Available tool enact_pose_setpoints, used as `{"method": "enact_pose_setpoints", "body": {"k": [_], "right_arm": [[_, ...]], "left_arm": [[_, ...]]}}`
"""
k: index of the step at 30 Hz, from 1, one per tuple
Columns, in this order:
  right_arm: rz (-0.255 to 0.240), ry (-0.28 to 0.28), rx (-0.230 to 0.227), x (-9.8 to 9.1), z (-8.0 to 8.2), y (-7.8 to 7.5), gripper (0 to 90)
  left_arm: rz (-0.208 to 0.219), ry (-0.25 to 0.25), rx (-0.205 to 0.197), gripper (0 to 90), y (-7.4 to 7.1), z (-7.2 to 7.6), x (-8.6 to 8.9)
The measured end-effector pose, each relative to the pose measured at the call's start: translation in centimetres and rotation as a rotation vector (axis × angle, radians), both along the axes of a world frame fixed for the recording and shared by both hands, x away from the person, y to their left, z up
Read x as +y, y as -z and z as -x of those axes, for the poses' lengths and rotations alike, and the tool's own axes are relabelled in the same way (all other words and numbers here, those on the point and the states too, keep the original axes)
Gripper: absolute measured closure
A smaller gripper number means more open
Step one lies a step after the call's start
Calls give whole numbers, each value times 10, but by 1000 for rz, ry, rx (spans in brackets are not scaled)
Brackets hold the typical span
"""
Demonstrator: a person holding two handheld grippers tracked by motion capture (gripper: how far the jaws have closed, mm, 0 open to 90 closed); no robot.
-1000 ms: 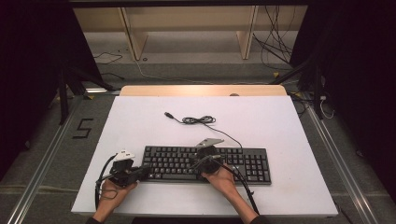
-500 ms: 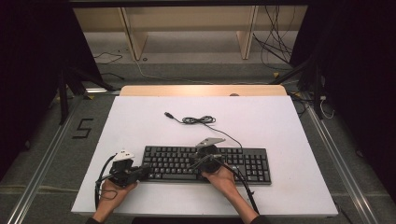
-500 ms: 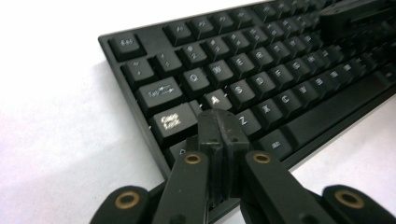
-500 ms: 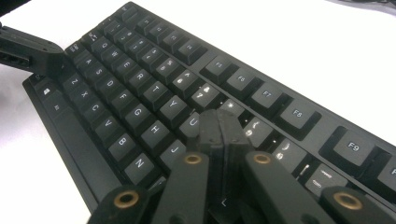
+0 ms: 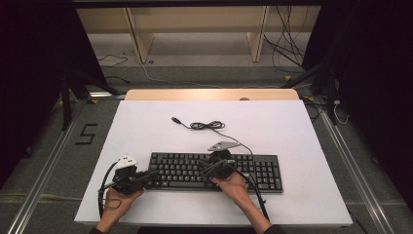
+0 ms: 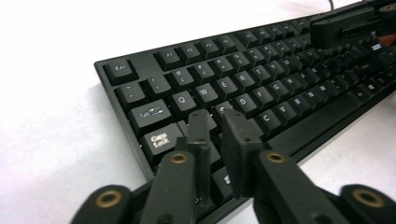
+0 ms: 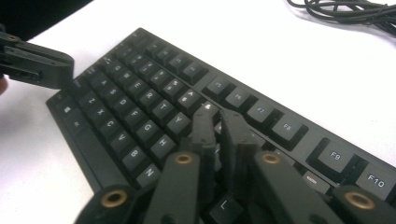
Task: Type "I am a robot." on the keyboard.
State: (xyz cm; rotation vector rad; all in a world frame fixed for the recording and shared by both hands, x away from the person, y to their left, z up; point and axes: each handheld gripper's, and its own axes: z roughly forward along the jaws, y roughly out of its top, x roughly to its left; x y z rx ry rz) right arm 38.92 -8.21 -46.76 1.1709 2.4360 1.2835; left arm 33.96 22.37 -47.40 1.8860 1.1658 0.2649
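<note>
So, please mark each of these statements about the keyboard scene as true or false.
1. The keyboard is black. True.
2. The left tool is over the number pad. False: it is over the letter keys near Caps Lock, at the keyboard's left end.
3. The keyboard's cable lies loosely coiled on the white table behind it. True.
4. The right tool holds the cable's plug. False: it is over the keys with nothing between its jaws.
5. A mouse lies beside the keyboard. False: I see none on the table.
6. Both tools have jaws with a narrow gap. True.
</note>
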Motion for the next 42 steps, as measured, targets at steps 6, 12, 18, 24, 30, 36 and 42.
{"method": "enact_pose_setpoints", "body": {"k": [6,12,18,24,30,36,42], "right_arm": [[-34,-30,-6,-2,3,-4,658],[-52,-54,-2,-1,7,-9,531],[-56,-76,-9,0,12,-12,518],[-54,-90,-18,0,18,-14,627],[-41,-108,-28,1,25,-13,726],[-30,-115,-22,-1,30,-10,818],[-19,-131,-17,-2,35,-7,867]], "left_arm": [[26,-3,-6,598,-1,0,0],[58,-5,-29,458,-4,0,0],[81,-4,-51,375,-5,1,0],[94,2,-76,336,-7,2,0],[102,10,-92,316,-8,3,-1],[105,18,-103,306,-8,4,-2],[114,29,-114,294,-9,5,-2]]}}
